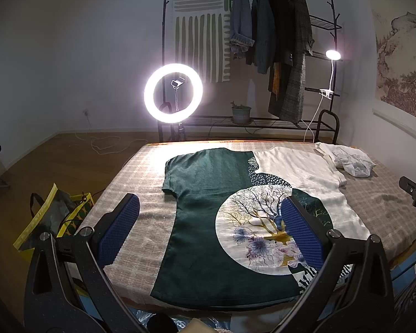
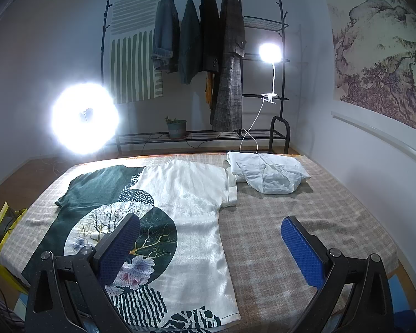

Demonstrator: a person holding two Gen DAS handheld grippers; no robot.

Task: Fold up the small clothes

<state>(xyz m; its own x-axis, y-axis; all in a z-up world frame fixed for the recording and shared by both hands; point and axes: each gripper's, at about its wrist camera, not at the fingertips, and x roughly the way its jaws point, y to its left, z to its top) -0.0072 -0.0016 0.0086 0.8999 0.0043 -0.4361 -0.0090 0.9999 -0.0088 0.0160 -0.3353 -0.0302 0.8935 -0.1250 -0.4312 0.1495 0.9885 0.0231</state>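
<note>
A short-sleeved shirt (image 1: 208, 222) (image 2: 191, 202), half dark green and half white with a round tree-and-flower print, lies spread flat on the checked bed cover (image 1: 141, 166) (image 2: 291, 222). My left gripper (image 1: 210, 202) hovers open above the shirt's lower green half, nothing between its blue pads. Over the shirt's right hem and the bare cover, my right gripper (image 2: 210, 222) is open too. Part of the right gripper (image 1: 414, 191) shows at the edge of the left wrist view. A crumpled pale garment (image 1: 346, 159) (image 2: 266, 174) lies at the far right of the bed.
A lit ring light (image 1: 173, 93) (image 2: 86, 118) stands past the bed's far left corner. Behind it, a black clothes rack (image 1: 263, 41) (image 2: 197, 41) holds hanging jackets, a potted plant (image 2: 176, 128) and a clip lamp (image 2: 270, 52). A yellow bag (image 1: 52, 219) sits on the floor, left.
</note>
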